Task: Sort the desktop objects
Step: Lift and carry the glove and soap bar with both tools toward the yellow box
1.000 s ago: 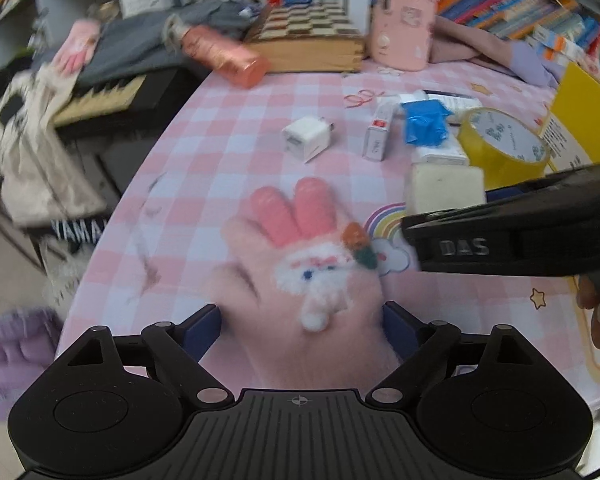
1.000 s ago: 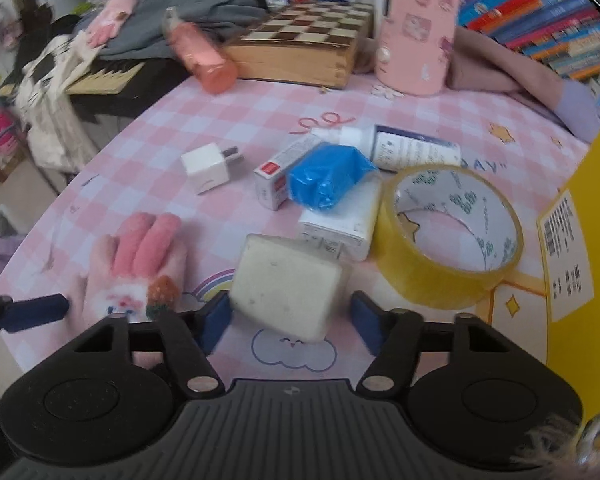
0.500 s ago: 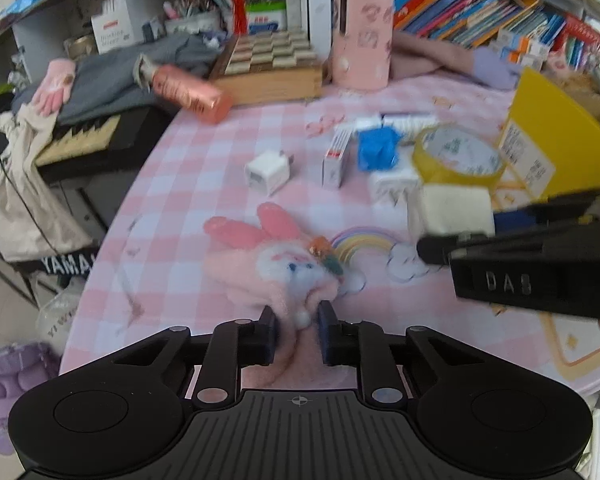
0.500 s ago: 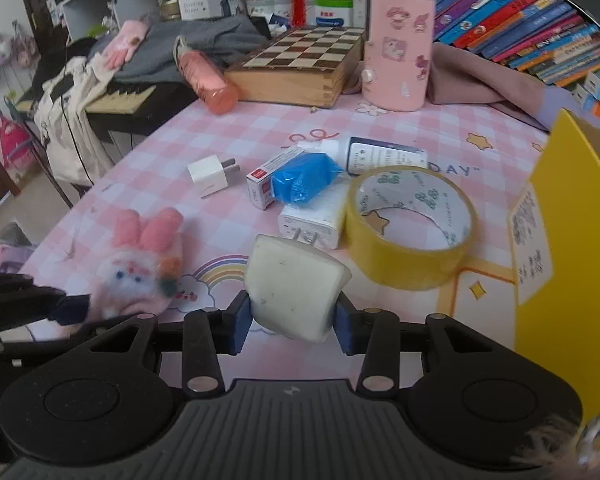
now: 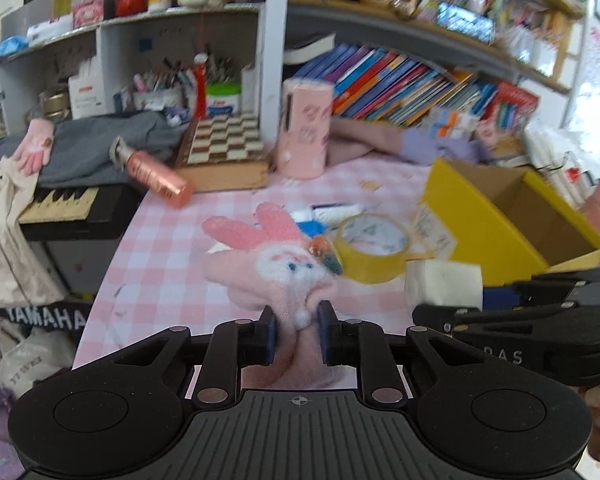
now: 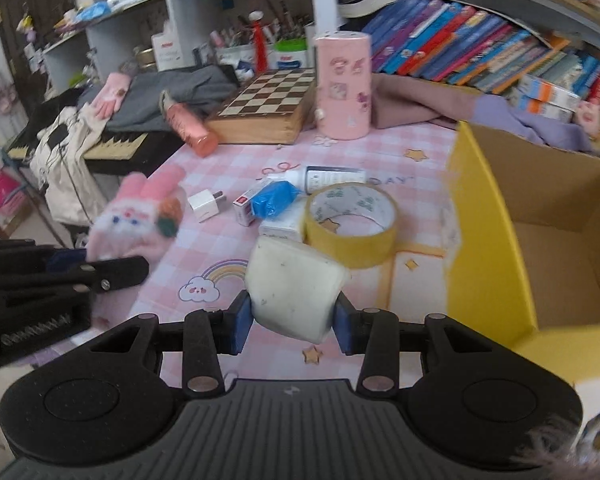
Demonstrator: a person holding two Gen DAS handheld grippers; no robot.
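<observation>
My left gripper is clamped narrow on the cuff of the pink glove, which stands up from between my blue pads with its two long pink fingers and bunny face pointing away from me, lifted clear of the checked table. My right gripper holds the white block squarely between its pads, pressed on both sides, tilted a little and raised off the table; its jaws stand at a middling width set by the block. In the left view the block shows just right of the glove, carried on my other gripper's black fingers. In the right view the glove hangs at the left, above the table's near left edge. Left on the table lie the yellow tape roll, just beyond the block, a blue wrapped thing resting on small white boxes beside the tape, a white plug farther left, and a small bottle lying on its side behind them. The open yellow box stands at the right, just beside the tape, its brown inside bare as far as I can see. At the table's far edge are a chessboard, a pink cylinder upright, and a pink bottle on its side.
</observation>
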